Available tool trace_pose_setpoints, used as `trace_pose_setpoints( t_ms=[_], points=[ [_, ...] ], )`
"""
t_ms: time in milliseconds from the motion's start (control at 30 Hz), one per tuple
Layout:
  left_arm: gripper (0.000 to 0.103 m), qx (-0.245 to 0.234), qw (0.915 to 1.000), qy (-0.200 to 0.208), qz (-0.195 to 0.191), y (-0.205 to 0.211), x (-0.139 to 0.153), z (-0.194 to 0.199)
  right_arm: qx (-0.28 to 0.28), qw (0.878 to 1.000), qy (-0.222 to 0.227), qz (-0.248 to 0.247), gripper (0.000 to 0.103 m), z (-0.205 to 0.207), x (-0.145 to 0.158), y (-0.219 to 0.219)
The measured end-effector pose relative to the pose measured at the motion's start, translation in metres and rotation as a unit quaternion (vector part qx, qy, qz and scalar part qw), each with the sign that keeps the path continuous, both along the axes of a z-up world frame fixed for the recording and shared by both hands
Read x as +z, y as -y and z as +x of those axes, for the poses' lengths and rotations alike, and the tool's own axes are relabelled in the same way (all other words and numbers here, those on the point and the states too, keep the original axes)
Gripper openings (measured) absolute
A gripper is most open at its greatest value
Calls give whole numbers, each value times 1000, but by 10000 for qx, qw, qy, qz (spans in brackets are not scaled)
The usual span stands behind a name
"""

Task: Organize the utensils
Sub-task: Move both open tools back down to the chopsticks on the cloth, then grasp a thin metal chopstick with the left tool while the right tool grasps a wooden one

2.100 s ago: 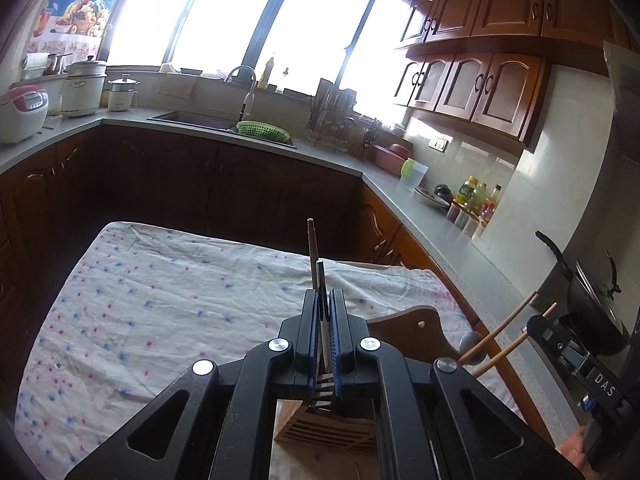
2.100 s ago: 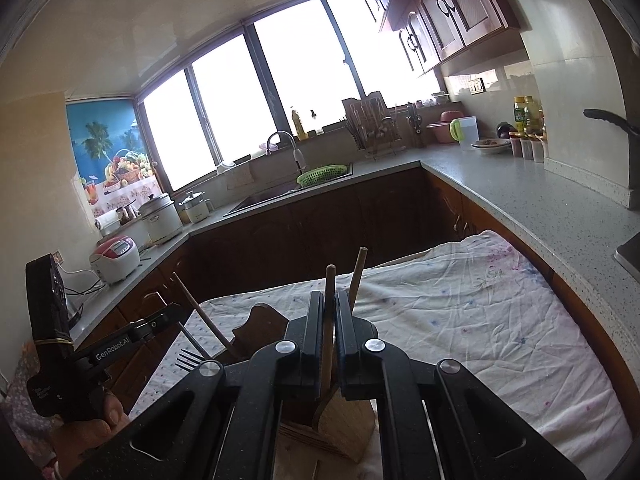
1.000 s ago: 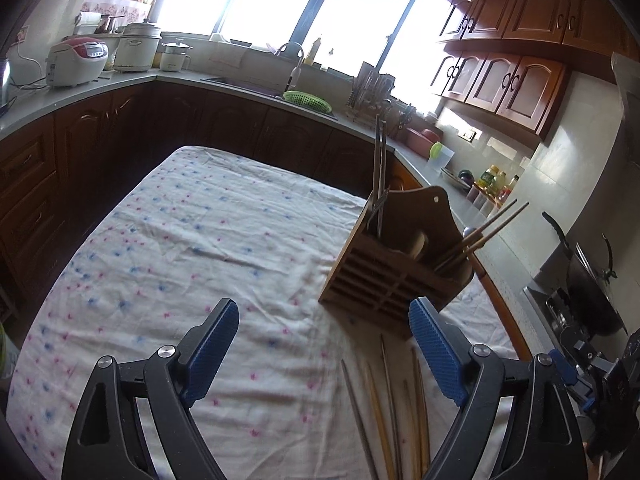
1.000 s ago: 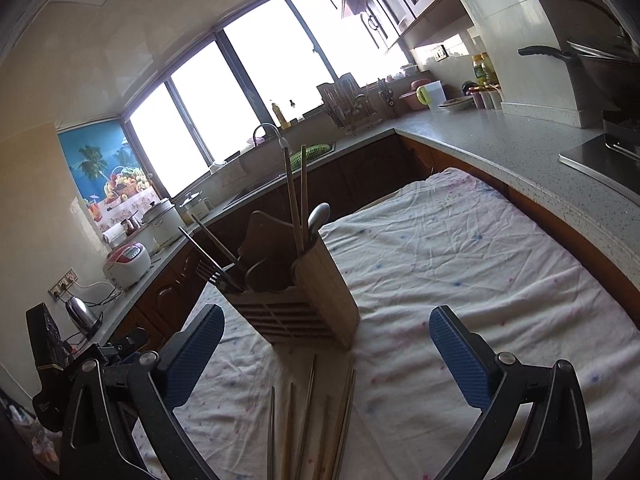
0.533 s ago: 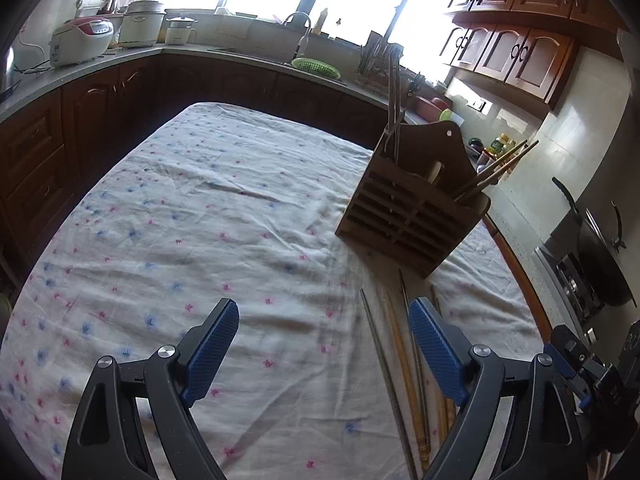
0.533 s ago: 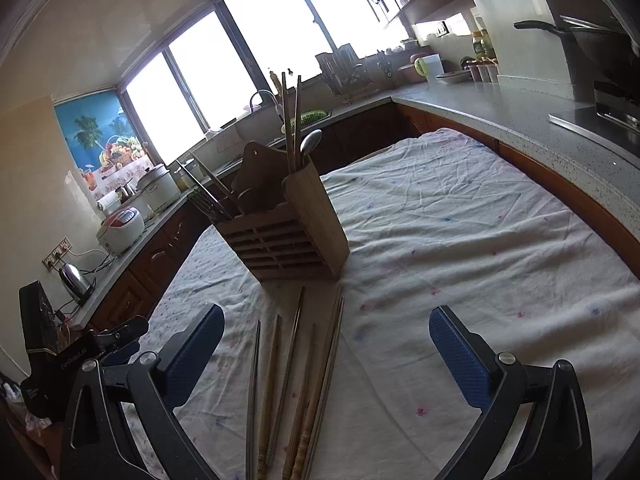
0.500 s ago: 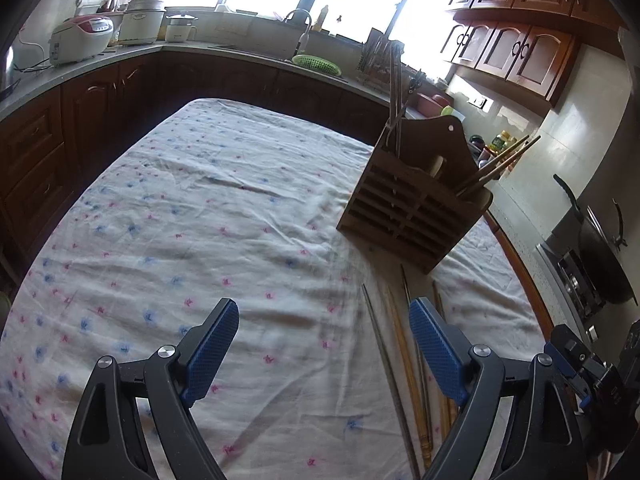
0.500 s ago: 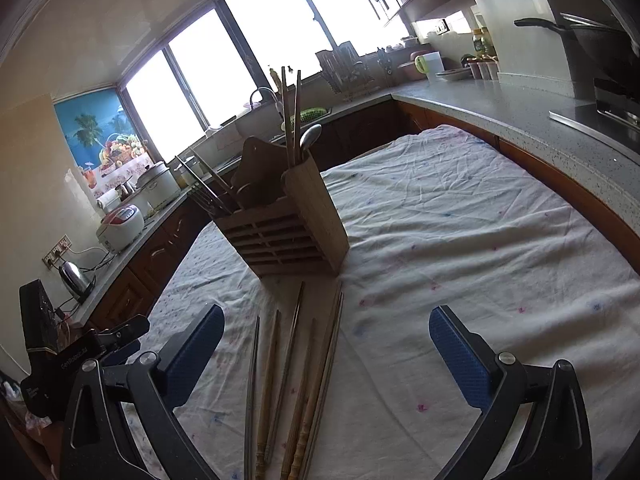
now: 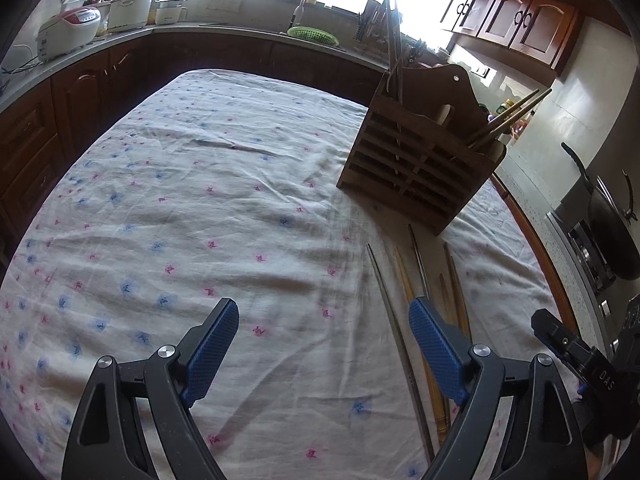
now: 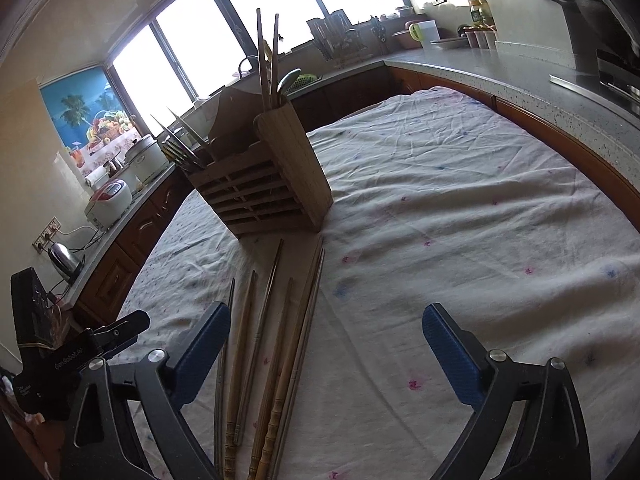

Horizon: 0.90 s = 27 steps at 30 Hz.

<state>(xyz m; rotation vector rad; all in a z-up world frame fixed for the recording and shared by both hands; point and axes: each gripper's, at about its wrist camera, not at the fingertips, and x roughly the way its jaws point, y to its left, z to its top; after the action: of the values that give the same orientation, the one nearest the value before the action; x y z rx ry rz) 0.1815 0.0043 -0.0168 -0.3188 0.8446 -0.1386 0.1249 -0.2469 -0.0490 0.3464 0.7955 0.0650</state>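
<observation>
A wooden slatted utensil holder (image 9: 416,176) stands on the flowered cloth; it also shows in the right wrist view (image 10: 264,188). It holds upright chopsticks (image 10: 267,60), a spoon (image 10: 289,79) and slanting chopsticks (image 9: 508,118). Several loose chopsticks (image 10: 276,332) lie on the cloth in front of it; they also show in the left wrist view (image 9: 404,320). My left gripper (image 9: 323,348) is open and empty, low over the cloth, left of the loose chopsticks. My right gripper (image 10: 326,354) is open and empty, its left finger over their near ends.
The cloth-covered table (image 9: 180,208) sits in a U-shaped kitchen. Dark cabinets and a grey counter (image 10: 520,68) run around it. A rice cooker (image 9: 68,32), a sink, a dish rack (image 10: 340,44) and a wok on the stove (image 9: 608,216) stand on the counter.
Both grippers, shut on chopsticks above the holder two seconds ago, have opened and drawn back and down. Those chopsticks stand in the holder. In the last half second both moved slightly nearer the cloth.
</observation>
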Motion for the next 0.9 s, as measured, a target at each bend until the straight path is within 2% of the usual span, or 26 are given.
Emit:
trace_pose_setpoints(
  t_ms=[200,533,800,900],
  points=[
    [85,-149,9996,-138,176,11,-7,9,123,9994,-278,-143,70,14,-11,-6],
    [71,-243,9988,-338,242,19,-16,31,520,9966,-538,-355,32,53,-22,-24],
    [66,-455,9971,-431,430,34,-23,59,532,9899,-923,-935,11,75,-43,-31],
    [60,-523,9962,-521,452,41,-29,72,616,9900,-941,-858,10,74,-43,-30]
  ],
)
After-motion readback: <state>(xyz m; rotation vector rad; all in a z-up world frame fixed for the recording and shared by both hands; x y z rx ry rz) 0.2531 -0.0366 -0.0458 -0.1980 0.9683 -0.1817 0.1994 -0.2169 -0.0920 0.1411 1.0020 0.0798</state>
